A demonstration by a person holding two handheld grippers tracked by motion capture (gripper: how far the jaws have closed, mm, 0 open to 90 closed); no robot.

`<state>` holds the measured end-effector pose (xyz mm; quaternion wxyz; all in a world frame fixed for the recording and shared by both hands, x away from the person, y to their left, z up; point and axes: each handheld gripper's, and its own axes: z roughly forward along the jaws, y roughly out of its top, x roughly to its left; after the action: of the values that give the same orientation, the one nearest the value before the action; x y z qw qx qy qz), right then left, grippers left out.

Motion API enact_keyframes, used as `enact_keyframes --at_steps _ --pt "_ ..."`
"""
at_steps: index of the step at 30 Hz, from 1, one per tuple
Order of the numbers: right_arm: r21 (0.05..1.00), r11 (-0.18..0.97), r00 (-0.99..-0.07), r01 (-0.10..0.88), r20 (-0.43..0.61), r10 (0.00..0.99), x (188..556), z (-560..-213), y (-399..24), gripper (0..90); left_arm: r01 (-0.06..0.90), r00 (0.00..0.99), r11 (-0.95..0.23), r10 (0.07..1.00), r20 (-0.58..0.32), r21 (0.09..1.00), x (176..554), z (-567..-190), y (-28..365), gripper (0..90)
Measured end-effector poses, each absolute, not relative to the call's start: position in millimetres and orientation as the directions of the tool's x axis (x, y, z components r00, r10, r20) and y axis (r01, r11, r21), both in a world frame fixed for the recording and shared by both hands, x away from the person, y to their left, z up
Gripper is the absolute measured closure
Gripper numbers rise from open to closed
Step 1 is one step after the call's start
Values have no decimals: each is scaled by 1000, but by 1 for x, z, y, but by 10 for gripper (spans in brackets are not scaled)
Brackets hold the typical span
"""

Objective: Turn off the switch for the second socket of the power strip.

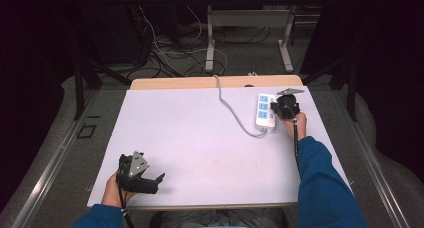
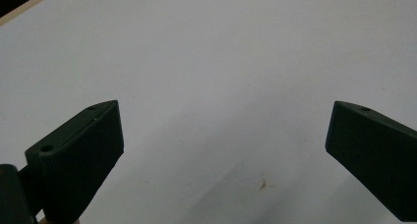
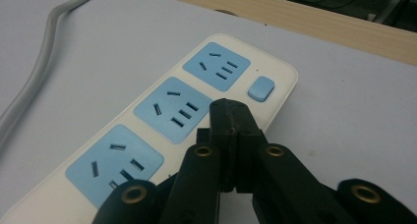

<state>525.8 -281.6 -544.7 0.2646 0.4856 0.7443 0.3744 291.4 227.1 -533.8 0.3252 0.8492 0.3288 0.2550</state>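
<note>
The right gripper (image 3: 230, 117), jaws pressed together on nothing, hovered over the white plastic power strip (image 3: 147, 130) with three blue sockets, tips just beside its small blue switch (image 3: 260, 88). The left gripper (image 2: 223, 135) gaped wide and empty above the pale grey table mat (image 2: 206, 47), well apart from the strip.

The table (image 1: 200, 138) was viewed from above the near edge, facing forward; the power strip (image 1: 265, 109), seen closely in the right gripper view (image 3: 196, 111), was shared.

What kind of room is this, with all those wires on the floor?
Probably a lab or workshop set up for recording. A power strip lies on a white-topped table, loose cables tangle on the floor behind it, and dark curtains hang around the sides.
</note>
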Motion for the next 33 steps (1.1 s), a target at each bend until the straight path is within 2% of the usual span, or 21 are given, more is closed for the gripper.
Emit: enact_keyframes --at_steps 33 --pt "805 276 -395 524 -57 917 526 -543 -280 900 393 654 -571 725 217 721 292 -534 227 11"
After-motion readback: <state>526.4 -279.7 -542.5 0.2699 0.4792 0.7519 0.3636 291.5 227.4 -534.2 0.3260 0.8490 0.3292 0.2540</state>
